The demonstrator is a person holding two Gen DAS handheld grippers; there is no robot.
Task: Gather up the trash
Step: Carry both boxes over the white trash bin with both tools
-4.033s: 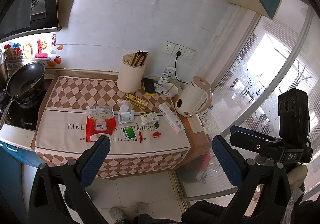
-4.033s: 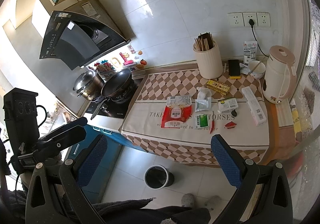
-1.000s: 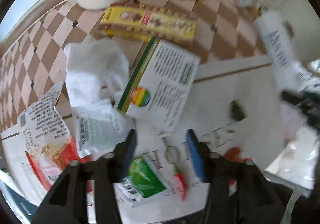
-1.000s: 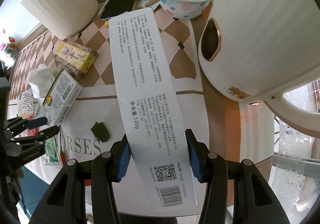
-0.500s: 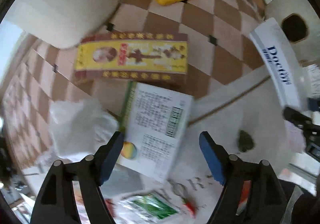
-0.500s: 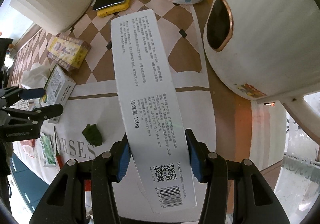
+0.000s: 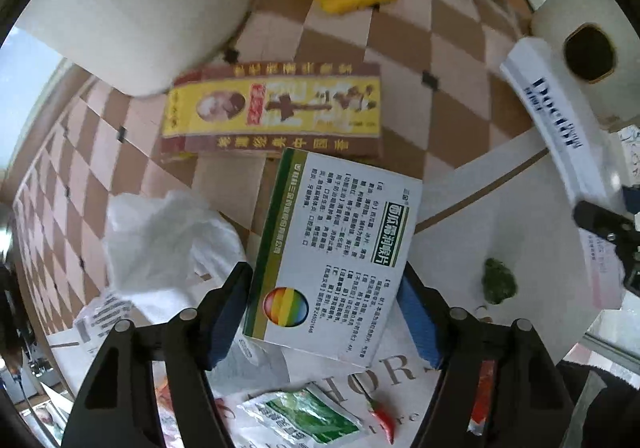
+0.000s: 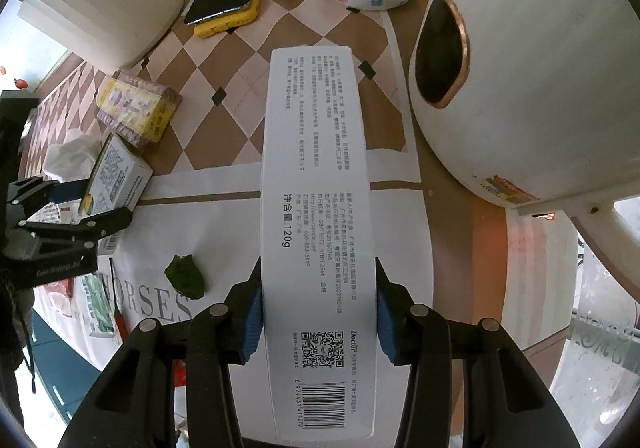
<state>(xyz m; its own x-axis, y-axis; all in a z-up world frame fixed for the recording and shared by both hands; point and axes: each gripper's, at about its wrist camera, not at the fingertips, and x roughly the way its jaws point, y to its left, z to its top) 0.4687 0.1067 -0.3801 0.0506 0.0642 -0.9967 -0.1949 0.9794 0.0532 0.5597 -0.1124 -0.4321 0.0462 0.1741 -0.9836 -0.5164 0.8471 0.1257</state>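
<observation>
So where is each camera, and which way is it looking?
Left wrist view: sits on the left gripper, looks straight down at the medicine box between its blue pads; its black fingers show.
Right wrist view: sits on the right gripper, looks straight down at the long white box that its pads press on; its black fingers show, and the left gripper at the left edge.
Both views share the medicine box, the yellow box, the green leaf and the white kettle.
</observation>
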